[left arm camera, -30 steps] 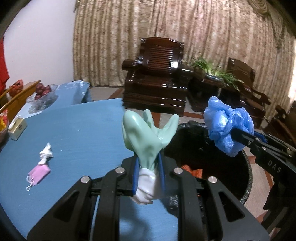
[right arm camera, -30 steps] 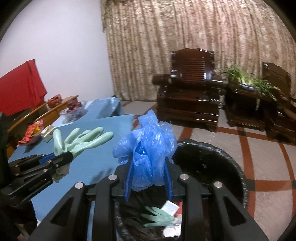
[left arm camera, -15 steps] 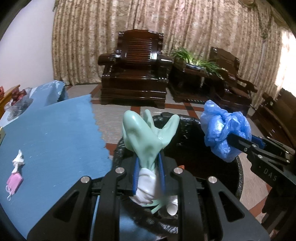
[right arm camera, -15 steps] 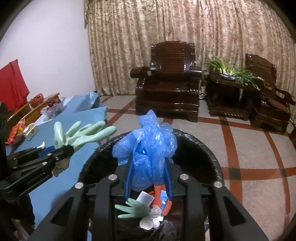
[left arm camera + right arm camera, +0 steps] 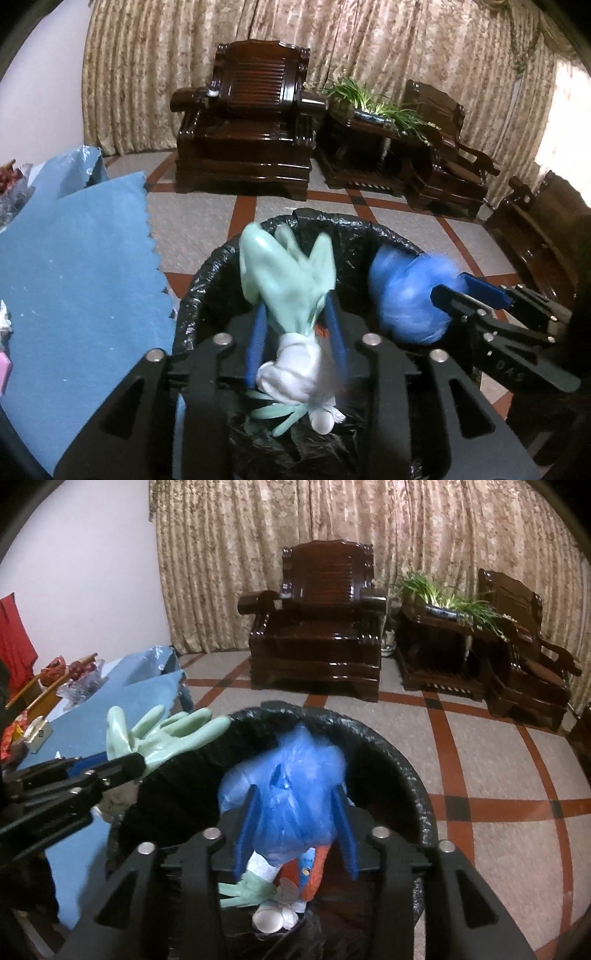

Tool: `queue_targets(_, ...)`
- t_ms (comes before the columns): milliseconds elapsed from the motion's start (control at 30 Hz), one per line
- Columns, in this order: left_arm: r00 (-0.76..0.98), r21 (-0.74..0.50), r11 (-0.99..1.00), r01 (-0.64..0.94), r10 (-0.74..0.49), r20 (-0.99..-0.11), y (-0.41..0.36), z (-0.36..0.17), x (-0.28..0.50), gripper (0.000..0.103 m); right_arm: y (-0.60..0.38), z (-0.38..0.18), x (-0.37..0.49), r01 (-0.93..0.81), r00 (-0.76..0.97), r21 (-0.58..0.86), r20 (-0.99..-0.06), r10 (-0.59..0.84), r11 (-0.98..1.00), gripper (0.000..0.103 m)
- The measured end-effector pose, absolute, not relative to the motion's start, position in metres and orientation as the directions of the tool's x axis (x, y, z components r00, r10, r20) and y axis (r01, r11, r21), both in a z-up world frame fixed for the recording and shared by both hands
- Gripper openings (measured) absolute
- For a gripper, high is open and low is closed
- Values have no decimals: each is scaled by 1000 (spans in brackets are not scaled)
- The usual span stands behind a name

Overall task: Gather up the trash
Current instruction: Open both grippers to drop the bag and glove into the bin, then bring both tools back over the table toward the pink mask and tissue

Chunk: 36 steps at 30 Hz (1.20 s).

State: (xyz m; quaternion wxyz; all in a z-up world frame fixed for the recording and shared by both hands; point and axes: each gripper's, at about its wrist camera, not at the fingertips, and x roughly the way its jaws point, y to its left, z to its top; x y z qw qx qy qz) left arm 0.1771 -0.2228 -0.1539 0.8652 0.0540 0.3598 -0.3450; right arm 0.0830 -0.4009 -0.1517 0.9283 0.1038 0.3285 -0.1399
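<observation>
Above the mouth of the round bin lined with a black plastic bag [image 5: 417, 775], both grippers hang with trash between their fingers. The left gripper [image 5: 297, 325] has its blue pads spread part way, and the pale green rubber glove with a white cuff [image 5: 291, 277] sits loosely between them, blurred, so it looks to be slipping free; whether the pads still touch it I cannot tell. The right gripper [image 5: 295, 812] is likewise parted, with the crumpled blue plastic bag [image 5: 286, 797] resting between its pads rather than pinched.

In the right wrist view the glove's fingers reach over the bin's left rim, on the side next to the table under a blue cloth with a pinked edge [image 5: 81, 258]. That is the weak spot: if the glove falls from there it may drape over the rim or slide down between bin and table instead of landing inside. The blue bag is light and puffy, so it could cling to a pad or catch on the liner's rim instead of falling straight. The two grippers are near each other over the opening, and a careless withdrawal could knock them together.

Inside the bin already lie a second green glove [image 5: 251, 890], white scraps and a red wrapper.
</observation>
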Motion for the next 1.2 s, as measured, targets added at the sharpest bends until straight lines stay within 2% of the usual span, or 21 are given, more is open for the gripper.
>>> queue_targets(33, 509, -157, 760, 631, -559, -655, -220, -154, 178, 46, -401, -153, 81, 329, 747, 104, -637, -191, 939, 55)
queue_targets(100, 518, -162, 763, 625, -562, -645, -215, -153, 179, 51, -399, -152, 79, 333, 749, 98, -631, -200, 938, 69)
queue_targets(133, 523, -163, 767, 621, -561, -642, -211, -152, 180, 55, -398, -152, 77, 335, 751, 93, -628, -206, 938, 73)
queue_targets(167, 528, -167, 770, 616, -560, -638, -207, -151, 180, 63, -397, -151, 76, 337, 752, 88, -625, -211, 938, 83)
queue_targets(200, 534, -170, 774, 610, -560, -634, -206, -149, 182, 66, -395, -150, 76, 339, 753, 85, -621, -216, 937, 88)
queue_targets(300, 556, -170, 788, 592, -552, -622, -197, -143, 182, 74, -394, -146, 74, 339, 764, 88, -607, -220, 937, 97)
queue_targets(367, 575, -164, 800, 577, -540, -614, -188, -138, 182, 83, -393, -142, 75, 334, 770, 94, -602, -214, 938, 97)
queue_targets(500, 617, -167, 832, 529, -512, -598, -163, -127, 184, 90, -383, -135, 76, 313, 782, 112, -594, -189, 943, 97)
queue_targets(1200, 772, -111, 953, 281, -294, -564, -22, -98, 189, 91, -275, -108, 128, 83, 838, 118, -546, -5, 990, 97)
